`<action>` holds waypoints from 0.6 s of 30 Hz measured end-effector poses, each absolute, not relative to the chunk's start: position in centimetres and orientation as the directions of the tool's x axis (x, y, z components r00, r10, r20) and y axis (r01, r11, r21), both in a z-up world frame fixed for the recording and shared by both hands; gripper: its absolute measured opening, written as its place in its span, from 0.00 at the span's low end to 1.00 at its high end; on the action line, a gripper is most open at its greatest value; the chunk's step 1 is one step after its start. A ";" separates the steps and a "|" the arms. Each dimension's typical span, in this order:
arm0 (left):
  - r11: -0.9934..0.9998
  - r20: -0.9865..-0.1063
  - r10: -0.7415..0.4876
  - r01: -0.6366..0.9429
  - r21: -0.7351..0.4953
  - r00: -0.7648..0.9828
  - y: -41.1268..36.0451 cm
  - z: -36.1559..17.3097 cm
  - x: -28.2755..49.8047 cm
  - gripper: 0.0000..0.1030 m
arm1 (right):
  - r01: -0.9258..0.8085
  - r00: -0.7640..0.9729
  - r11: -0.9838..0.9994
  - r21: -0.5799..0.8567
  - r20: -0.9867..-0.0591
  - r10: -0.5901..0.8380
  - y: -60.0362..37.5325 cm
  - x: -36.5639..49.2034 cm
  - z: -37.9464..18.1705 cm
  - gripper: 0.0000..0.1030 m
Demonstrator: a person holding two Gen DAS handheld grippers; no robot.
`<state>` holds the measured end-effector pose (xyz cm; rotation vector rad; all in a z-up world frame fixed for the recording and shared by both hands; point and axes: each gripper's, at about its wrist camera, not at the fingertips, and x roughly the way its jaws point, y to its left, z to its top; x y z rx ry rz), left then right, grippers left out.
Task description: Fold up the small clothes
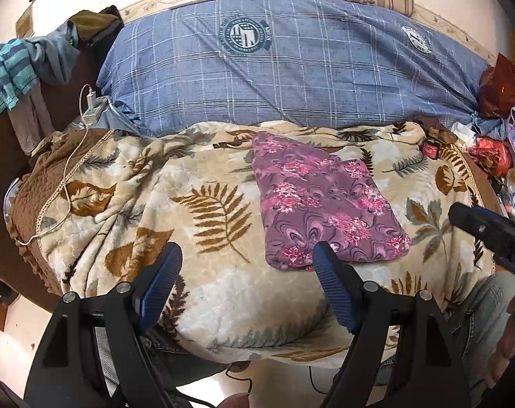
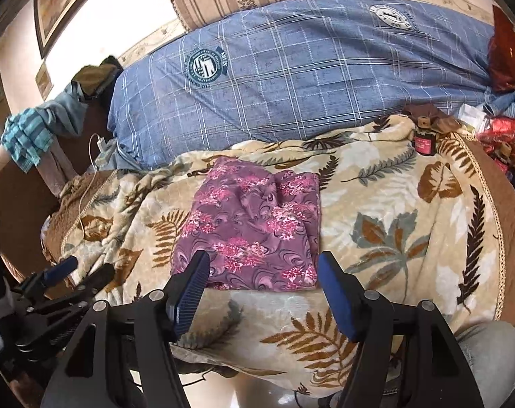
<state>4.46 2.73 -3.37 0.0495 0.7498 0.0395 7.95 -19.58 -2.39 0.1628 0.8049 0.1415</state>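
At the far left, a teal-and-blue striped cloth [image 1: 5,74] hangs off a dark wooden edge, and beside it a white charger with its thin cable [image 1: 92,102] trails down over a brown quilted cover [image 1: 36,183]. The cream plush blanket printed with brown fern leaves [image 1: 206,214] spreads across most of the bed, its near edge rounding down toward the floor. The left gripper [image 1: 247,258] hangs over bare blanket near that edge, its ribbed blue fingers [image 1: 162,275] spread wide with nothing between them. Just to its right lies the folded purple cloth with pink flowers [image 1: 322,200], flat on the blanket, a neat rectangle, its near corner just behind the left gripper's right fingertip. The right gripper [image 2: 262,263] is poised above the cloth's near edge with its fingers apart and clear of the fabric, gripping nothing. Behind the cloth a long blue checked bolster [image 1: 291,64] closes off the back, printed with round crest badges whose lettering is too small to read. To the right there is open blanket, then a small dark jar with a pink label [image 2: 424,142], its writing illegible, and red bags [image 2: 505,132] piled at the edge.
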 end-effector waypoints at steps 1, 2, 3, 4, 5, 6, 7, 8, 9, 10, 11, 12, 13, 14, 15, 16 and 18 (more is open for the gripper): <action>0.998 -0.681 0.056 -0.023 0.057 0.730 2.8 -3.4 4.4 0.77 | -0.066 0.681 0.978 0.196 -0.708 0.188 -19.4 8.0 -2.5 0.66; 0.998 -0.686 0.057 -0.027 0.054 0.725 2.8 -3.5 4.5 0.77 | -0.068 0.676 0.979 0.193 -0.713 0.187 -19.3 8.0 -2.6 0.66; 0.998 -0.689 0.054 -0.028 0.050 0.722 2.8 -3.5 4.5 0.77 | -0.069 0.671 0.979 0.190 -0.717 0.186 -19.1 8.0 -2.7 0.66; 0.999 -0.693 0.044 -0.022 0.041 0.719 2.7 -3.7 4.5 0.77 | -0.071 0.670 0.979 0.189 -0.718 0.187 -19.0 7.8 -2.7 0.66; 0.999 -0.697 0.032 -0.012 0.033 0.716 2.4 -3.8 4.5 0.77 | -0.072 0.670 0.979 0.189 -0.718 0.188 -19.0 7.7 -2.7 0.66; 0.999 -0.699 0.027 -0.006 0.032 0.715 2.2 -3.9 4.5 0.77 | -0.074 0.669 0.980 0.187 -0.719 0.188 -19.1 7.4 -2.7 0.66; 0.999 -0.701 0.025 0.000 0.035 0.712 2.0 -4.0 4.5 0.77 | -0.075 0.671 0.980 0.183 -0.718 0.186 -19.2 7.2 -2.7 0.66; 0.999 -0.708 0.022 0.012 0.043 0.706 1.6 -4.2 4.7 0.77 | -0.073 0.670 0.981 0.179 -0.720 0.181 -19.2 7.2 -2.8 0.66; 0.999 -0.711 0.019 0.017 0.044 0.703 1.5 -4.3 4.7 0.77 | -0.068 0.668 0.982 0.174 -0.723 0.175 -19.3 7.1 -2.9 0.66; 0.999 -0.714 0.018 0.019 0.044 0.700 1.4 -4.4 4.8 0.77 | -0.064 0.665 0.983 0.170 -0.727 0.169 -19.4 7.0 -3.0 0.66; 0.999 -0.718 0.019 0.017 0.043 0.695 1.3 -4.6 4.9 0.77 | -0.061 0.664 0.984 0.165 -0.730 0.163 -19.5 7.0 -3.1 0.66; 0.999 -0.725 0.012 0.019 0.034 0.689 1.3 -4.8 5.0 0.77 | -0.058 0.662 0.985 0.161 -0.732 0.159 -19.5 7.0 -3.2 0.66; 0.999 -0.727 0.008 0.020 0.030 0.686 1.2 -4.9 5.0 0.77 | -0.054 0.659 0.986 0.157 -0.736 0.154 -19.6 7.0 -3.3 0.66; 0.999 -0.730 0.011 0.020 0.034 0.683 1.1 -5.0 5.1 0.77 | -0.051 0.657 0.987 0.155 -0.739 0.150 -19.6 7.0 -3.4 0.66; 0.999 -0.730 0.014 0.020 0.038 0.684 1.1 -5.1 5.1 0.77 | -0.049 0.655 0.987 0.153 -0.741 0.147 -19.6 7.0 -3.5 0.66; 0.999 -0.728 0.017 0.019 0.041 0.686 1.1 -5.1 5.0 0.77 | -0.046 0.651 0.988 0.148 -0.745 0.142 -19.6 7.1 -3.6 0.66; 0.999 -0.727 0.015 0.020 0.039 0.686 1.2 -5.1 5.1 0.77 | -0.043 0.643 0.990 0.135 -0.754 0.131 -19.4 7.4 -3.7 0.66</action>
